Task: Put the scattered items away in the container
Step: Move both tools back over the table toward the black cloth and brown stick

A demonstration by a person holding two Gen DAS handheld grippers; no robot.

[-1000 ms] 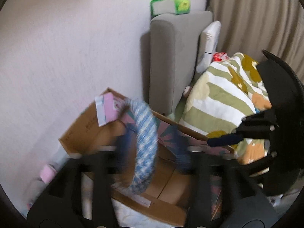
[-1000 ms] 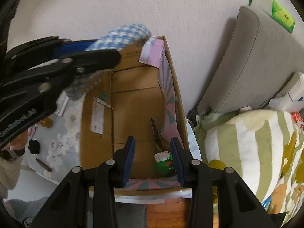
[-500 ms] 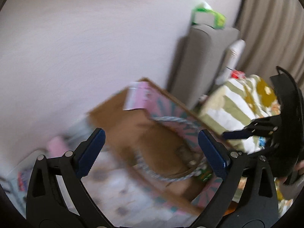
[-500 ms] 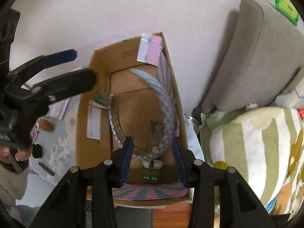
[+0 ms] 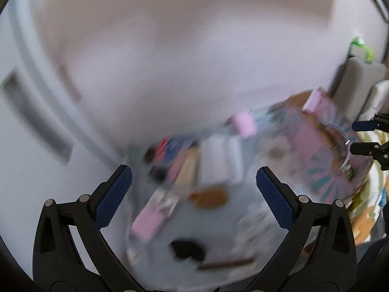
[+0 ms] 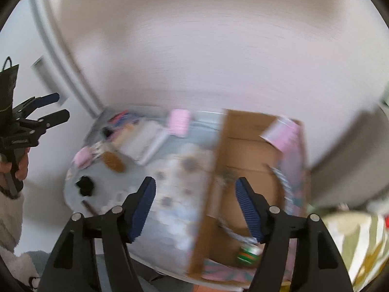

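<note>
Both views are blurred by motion. The cardboard box stands on the right side of the round table; the blue-white rope ring and a green toy lie inside it. My right gripper hangs over the box's left wall, jaws opening, nothing between them. My left gripper is over the scattered items, jaws opening wide and empty. Below it lie a brown item, a pink item, a black item and a white pack.
A brown stick lies near the table's front edge. Another pink thing sits at the back by the wall. A grey sofa and a striped blanket crowd the box's right side. A hand holds the left gripper.
The left gripper let the rope ring drop into the box, opened wide and swung left over the table. The right gripper opened and shifted left, off the green toy.
</note>
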